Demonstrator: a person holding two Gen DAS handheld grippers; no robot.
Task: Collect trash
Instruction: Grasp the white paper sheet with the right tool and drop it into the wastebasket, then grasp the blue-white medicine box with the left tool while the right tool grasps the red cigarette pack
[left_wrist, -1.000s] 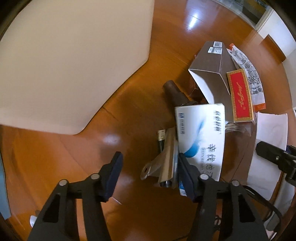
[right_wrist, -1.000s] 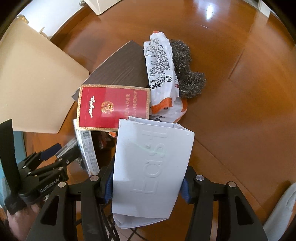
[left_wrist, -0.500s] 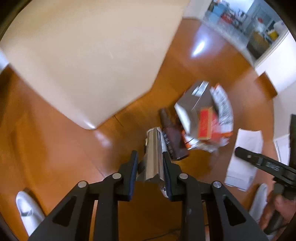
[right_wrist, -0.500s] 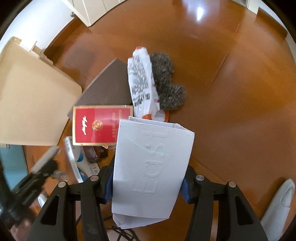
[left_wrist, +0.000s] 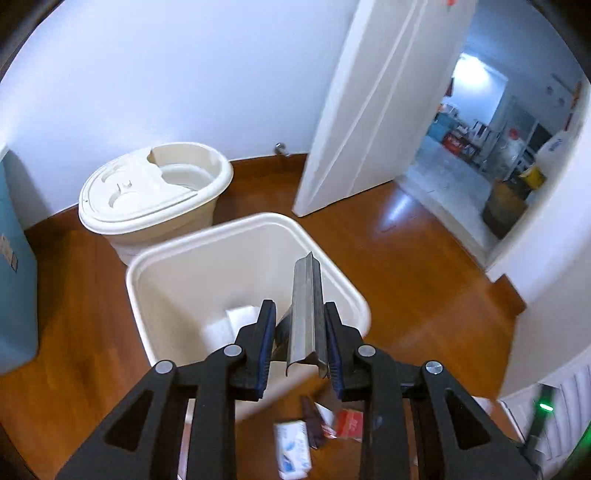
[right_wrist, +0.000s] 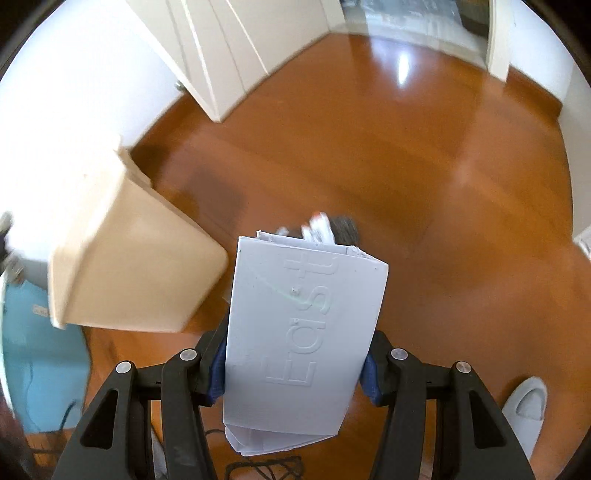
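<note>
The white box (right_wrist: 303, 332) bears embossed "East".

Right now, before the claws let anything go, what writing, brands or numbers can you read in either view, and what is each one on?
"East" - embossed on the white box clamped in the right claw.
Blue-and-white carton on the floor: print too blurred to read.
Red pack beside it: mark too blurred to read.
Sticker on the blue cabinet: too small to read.
Metal strip in the left claw: no text.
</note>
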